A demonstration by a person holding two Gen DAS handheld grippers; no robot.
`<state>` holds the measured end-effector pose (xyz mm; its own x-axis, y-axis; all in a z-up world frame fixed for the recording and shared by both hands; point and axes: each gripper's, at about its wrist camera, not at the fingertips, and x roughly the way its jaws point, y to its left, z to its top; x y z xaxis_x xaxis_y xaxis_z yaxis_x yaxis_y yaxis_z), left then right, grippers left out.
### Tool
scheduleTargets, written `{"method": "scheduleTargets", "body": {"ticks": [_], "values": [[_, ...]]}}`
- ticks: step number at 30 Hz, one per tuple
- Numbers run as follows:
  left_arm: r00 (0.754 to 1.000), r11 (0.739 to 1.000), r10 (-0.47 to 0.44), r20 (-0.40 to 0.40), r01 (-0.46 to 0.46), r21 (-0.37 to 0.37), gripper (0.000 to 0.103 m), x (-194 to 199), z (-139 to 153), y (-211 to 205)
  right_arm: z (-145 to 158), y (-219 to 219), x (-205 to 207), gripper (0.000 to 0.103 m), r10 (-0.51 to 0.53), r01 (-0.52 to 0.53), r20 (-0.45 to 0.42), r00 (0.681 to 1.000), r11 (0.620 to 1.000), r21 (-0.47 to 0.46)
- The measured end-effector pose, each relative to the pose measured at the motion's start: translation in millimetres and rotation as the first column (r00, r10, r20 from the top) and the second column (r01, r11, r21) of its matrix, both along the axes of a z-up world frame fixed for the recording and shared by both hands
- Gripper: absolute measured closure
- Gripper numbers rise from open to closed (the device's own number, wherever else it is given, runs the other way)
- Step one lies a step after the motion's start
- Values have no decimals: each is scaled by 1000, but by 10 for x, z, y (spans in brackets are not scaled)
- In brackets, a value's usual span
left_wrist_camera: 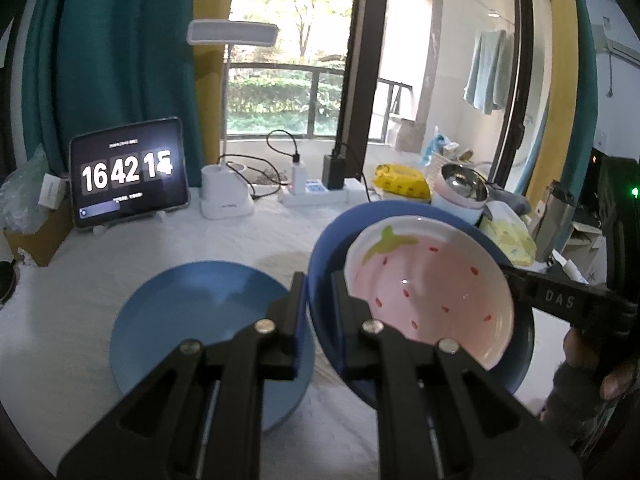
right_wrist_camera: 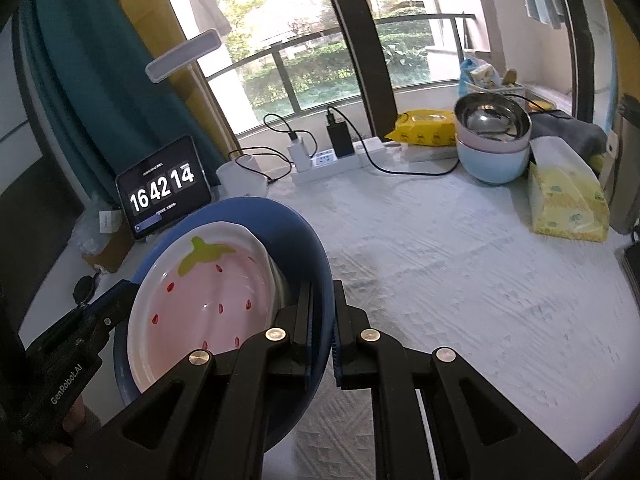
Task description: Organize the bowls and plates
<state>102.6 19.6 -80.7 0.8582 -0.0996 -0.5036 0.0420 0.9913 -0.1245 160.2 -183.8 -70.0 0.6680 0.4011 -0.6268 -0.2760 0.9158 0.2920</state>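
A dark blue plate [left_wrist_camera: 328,248] with a pink strawberry bowl [left_wrist_camera: 432,288] in it is held up off the table between both grippers. My left gripper [left_wrist_camera: 318,300] is shut on the plate's left rim. My right gripper [right_wrist_camera: 322,320] is shut on the plate's right rim [right_wrist_camera: 316,272]; the bowl [right_wrist_camera: 208,304] sits just left of its fingers. A lighter blue plate [left_wrist_camera: 200,320] lies flat on the white tablecloth to the left, below the left gripper. The right gripper's body shows in the left wrist view [left_wrist_camera: 560,300].
A stack of bowls [right_wrist_camera: 492,140], steel on pink on light blue, stands at the back right beside tissue packs [right_wrist_camera: 568,204]. A tablet clock [left_wrist_camera: 128,176], a white lamp base [left_wrist_camera: 226,196] and a power strip [left_wrist_camera: 316,194] line the back edge.
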Motion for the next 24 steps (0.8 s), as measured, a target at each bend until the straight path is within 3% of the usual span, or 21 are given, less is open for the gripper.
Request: {"method": "scheduleTargets", "body": {"ticks": [24], "values": [[992, 991, 121, 25, -120, -63, 93, -173, -13, 725, 133, 815, 64, 92, 120, -119, 14, 993, 992, -52]]}}
